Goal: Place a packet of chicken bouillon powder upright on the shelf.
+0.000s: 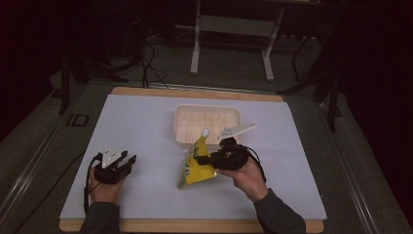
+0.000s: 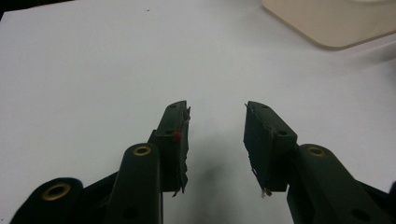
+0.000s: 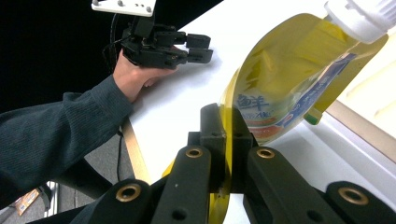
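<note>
- Here the right tongs (image 3: 225, 135) are clamped on the yellow pouch (image 1: 197, 165), holding it tilted over the tabletop (image 1: 146, 126), its white cap (image 1: 205, 131) by the tray (image 1: 180, 122).
- Left tongs (image 2: 217, 128) rest on the tabletop, parted, with nothing between them.

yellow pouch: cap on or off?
On. The yellow pouch has its white cap seated on the spout, as seen in the right gripper view, while the right gripper clamps its edge.

A cream compartment tray (image 1: 181, 119) sits on the white mat (image 1: 136, 126) covering the wooden table (image 1: 195, 92).
</note>
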### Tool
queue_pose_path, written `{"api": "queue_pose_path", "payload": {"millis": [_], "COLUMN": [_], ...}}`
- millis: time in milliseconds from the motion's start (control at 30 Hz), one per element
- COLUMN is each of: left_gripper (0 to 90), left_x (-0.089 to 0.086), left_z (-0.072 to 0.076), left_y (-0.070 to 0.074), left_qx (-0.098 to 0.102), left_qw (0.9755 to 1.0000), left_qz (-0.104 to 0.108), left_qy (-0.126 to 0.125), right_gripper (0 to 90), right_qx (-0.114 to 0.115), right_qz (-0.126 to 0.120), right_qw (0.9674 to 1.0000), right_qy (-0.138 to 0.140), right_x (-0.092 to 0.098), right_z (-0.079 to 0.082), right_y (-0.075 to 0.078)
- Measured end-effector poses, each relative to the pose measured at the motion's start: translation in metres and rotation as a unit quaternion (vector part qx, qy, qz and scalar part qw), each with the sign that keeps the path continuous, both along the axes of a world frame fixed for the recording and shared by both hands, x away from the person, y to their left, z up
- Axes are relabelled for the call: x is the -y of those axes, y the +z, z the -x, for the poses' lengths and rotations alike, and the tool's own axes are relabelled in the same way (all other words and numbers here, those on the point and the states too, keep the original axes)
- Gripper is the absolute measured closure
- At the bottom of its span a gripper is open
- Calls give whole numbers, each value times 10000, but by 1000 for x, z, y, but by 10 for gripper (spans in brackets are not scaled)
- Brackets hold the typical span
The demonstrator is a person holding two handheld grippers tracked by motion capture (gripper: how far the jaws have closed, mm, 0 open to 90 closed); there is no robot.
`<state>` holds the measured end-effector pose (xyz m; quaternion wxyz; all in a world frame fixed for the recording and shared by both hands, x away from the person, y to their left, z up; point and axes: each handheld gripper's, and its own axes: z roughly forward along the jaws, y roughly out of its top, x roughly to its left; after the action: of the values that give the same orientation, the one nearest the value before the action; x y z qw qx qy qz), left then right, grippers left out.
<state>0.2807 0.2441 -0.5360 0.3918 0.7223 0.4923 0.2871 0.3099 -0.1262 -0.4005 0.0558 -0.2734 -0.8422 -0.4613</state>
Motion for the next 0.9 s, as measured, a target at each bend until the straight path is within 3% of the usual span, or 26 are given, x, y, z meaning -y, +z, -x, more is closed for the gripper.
{"api": "queue_pose_path", "payload": {"millis": [900], "left_gripper": [590], "left_x": [0], "left_z": [0], "left_y": [0], "left_qx": [-4], "left_qw": [10000], "left_qz": [0], "left_qy": [-11], "right_gripper": [900], "right_qx": [164], "right_qz": [37], "right_qw": [9998], "right_qy": [-91], "right_x": [13], "right_z": [-5], "right_y": [9]}}
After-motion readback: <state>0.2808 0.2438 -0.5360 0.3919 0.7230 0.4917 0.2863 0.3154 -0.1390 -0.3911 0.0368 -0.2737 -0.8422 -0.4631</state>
